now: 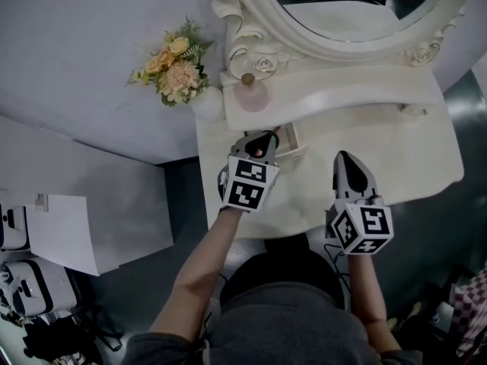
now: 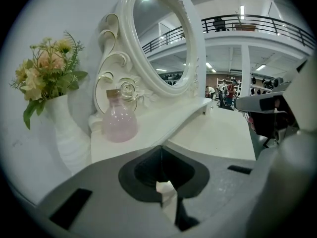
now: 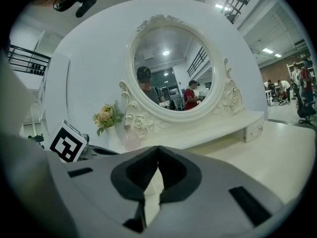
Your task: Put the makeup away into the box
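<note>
**Both claws empty over the desk, no makeup in hand**

Head view: The left claw [image 1: 265,138] and right claw [image 1: 342,157] reach over the white desk [image 1: 403,154], well apart from each other. Neither carries anything. A pink bottle [image 1: 253,93] stands on the raised shelf under the mirror [image 1: 251,21], just beside the white vase [image 1: 207,105] of flowers [image 1: 173,67]. It is the only thing here that could count as makeup. Just ahead of the left claw's tip sits a small cream compartment [image 1: 293,141], open at the top. It may be the box, but I cannot tell what lies in it. As I judge it, nothing is being carried now and the bottle is not yet put away.

Left gripper view: The left claw [image 2: 161,148] has its jaws pressed together with nothing between them. The pink bottle [image 2: 119,120] shows upright with its stopper on, ahead and to the left. The cream compartment does not appear here at all.

Right gripper view: The right claw [image 3: 158,150] has its tips meeting too, and only bare desk shows through the gap beneath them. This view alone shows a little closed drawer [image 3: 255,130] at the shelf's far right end and the mirror's face. The bottle [image 3: 130,137] is faint and distant.
</note>
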